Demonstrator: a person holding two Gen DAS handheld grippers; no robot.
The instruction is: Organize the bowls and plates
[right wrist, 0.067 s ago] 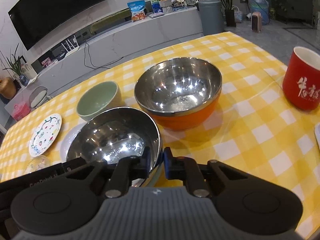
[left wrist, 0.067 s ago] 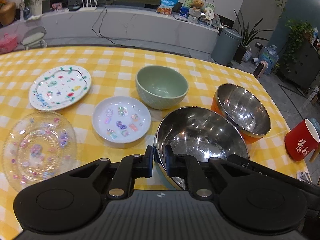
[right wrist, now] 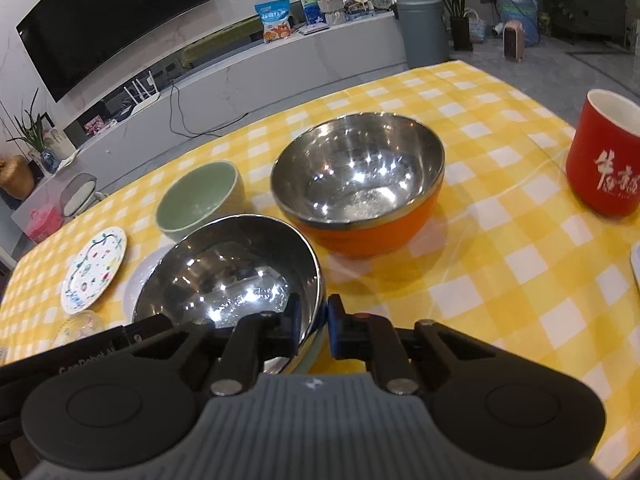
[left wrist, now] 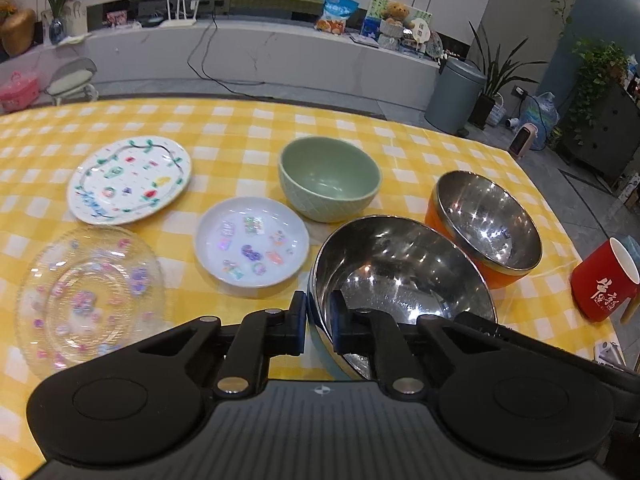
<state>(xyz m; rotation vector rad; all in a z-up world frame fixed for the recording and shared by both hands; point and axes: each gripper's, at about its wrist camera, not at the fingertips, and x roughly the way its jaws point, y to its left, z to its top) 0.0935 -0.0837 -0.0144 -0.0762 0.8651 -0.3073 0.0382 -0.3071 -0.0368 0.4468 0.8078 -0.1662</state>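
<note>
Nearest my left camera, low in the frame, the left gripper [left wrist: 319, 322] straddles the near rim of the pale-blue steel bowl [left wrist: 404, 276]: one finger is outside the wall, the other inside, and the fingers are closing onto the rim between them. Through my right camera I see the right gripper [right wrist: 313, 326] doing the same on that bowl [right wrist: 228, 272] at another part of its rim, the fingers closing with the wall between them.

Just left of the bowl in the left view lies a small white plate with stickers [left wrist: 252, 240]. At lower left sits a clear glass plate [left wrist: 90, 294], and above it a white plate with a painted garland [left wrist: 130, 180].

In the right view, the orange steel bowl [right wrist: 358, 184] stands just beyond the held bowl, close but apart from it. A green ceramic bowl [right wrist: 200, 200] sits left of centre, behind the pale-blue one. A red mug [right wrist: 606, 156] stands at the right edge.

All of these rest on the counter with its yellow checked cloth [right wrist: 500, 240]. Beyond it, at upper left, a television [right wrist: 112, 20] hangs above a long white shelf.
</note>
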